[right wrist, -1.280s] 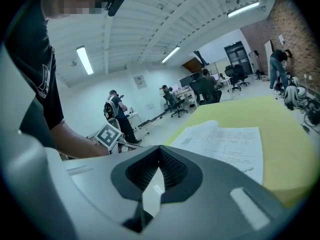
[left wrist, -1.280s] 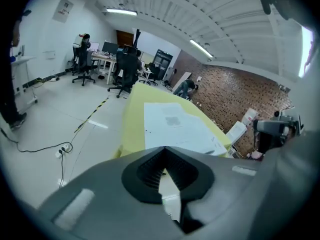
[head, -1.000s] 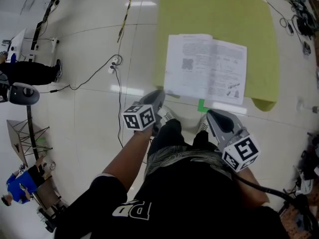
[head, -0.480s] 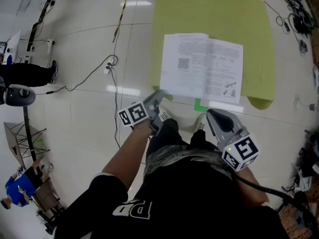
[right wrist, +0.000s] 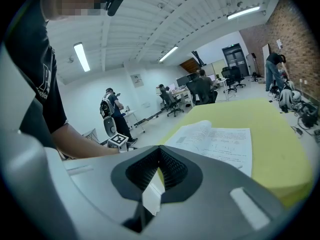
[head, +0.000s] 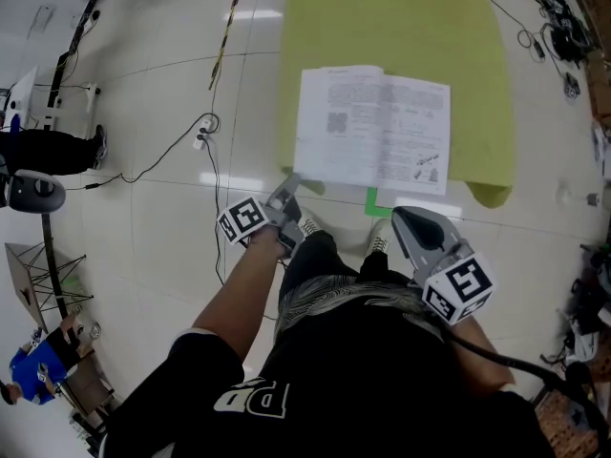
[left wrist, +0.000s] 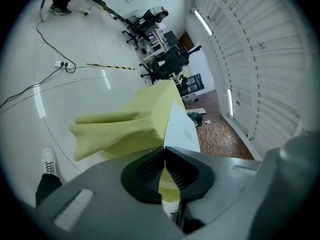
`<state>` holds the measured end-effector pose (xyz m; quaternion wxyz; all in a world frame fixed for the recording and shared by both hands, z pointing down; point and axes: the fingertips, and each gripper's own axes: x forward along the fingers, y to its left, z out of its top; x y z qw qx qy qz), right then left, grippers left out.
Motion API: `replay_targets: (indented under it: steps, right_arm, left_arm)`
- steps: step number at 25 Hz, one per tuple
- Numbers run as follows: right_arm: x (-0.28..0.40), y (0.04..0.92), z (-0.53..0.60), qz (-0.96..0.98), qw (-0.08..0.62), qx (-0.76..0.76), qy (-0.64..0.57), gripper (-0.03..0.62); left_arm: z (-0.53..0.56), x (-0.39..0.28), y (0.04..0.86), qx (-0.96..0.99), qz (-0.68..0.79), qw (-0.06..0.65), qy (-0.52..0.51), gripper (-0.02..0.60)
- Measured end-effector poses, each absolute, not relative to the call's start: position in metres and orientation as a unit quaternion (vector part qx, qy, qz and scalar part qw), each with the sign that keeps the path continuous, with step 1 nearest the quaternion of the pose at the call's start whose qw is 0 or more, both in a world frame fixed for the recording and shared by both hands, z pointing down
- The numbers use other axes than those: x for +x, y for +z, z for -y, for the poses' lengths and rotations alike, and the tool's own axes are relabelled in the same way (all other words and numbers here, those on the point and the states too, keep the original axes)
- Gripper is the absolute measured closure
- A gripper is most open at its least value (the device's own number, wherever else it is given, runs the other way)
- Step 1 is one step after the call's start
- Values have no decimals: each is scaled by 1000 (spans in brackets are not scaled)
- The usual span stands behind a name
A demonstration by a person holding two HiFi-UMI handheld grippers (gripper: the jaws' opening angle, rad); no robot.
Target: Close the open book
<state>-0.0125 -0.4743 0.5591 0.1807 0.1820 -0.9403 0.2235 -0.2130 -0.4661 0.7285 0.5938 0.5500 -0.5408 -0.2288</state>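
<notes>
Head view: the book lies open on the yellow mat, no page lifted, so I'm only at the approach. My left tongs sit just by its near left corner, arm stretched forward; my right tongs hang back by my waist.

Left gripper view: jaws pinched together, empty.

Right gripper view: same, clenched on nothing.

Next, I reckon, open the left and catch a cover edge.

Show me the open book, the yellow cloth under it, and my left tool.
open book (head: 336, 127), head view, on its left page.
yellow cloth (head: 401, 22), head view, bare part beyond the book.
left tool (head: 290, 183), head view, at its tips, near the book's corner.
</notes>
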Motion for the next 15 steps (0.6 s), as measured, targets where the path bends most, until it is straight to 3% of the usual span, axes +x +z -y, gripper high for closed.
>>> replay_targets:
  steps: [15]
  right_arm:
    - [27, 511, 487, 956, 142, 193, 172, 586]
  left_arm:
    - [469, -207, 665, 589, 551, 533, -254, 572]
